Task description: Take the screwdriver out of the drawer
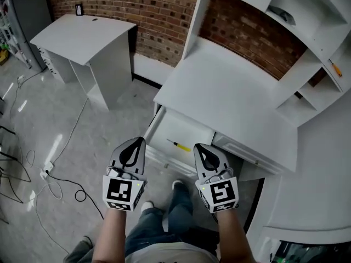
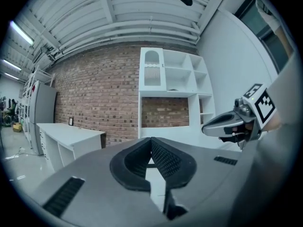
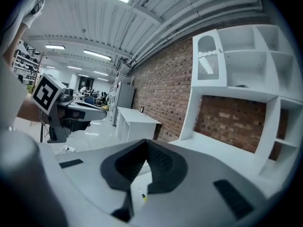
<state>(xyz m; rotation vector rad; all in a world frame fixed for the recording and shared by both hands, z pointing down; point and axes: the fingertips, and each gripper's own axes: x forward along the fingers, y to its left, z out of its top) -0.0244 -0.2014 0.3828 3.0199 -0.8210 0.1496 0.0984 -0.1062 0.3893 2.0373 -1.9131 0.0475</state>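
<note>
Plainly, left gripper (image 1: 140, 142) and right gripper (image 1: 197, 147) — both pressed together — face the drawer (image 1: 189, 131) with the screwdriver (image 1: 179, 145).

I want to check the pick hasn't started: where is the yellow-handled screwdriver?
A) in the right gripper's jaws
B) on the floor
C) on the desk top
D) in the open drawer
D: in the head view the screwdriver lies flat on the bottom of the open drawer, with nothing gripping it.

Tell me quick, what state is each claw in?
Left claw: closed, holding nothing.
Right claw: closed, holding nothing.
</note>
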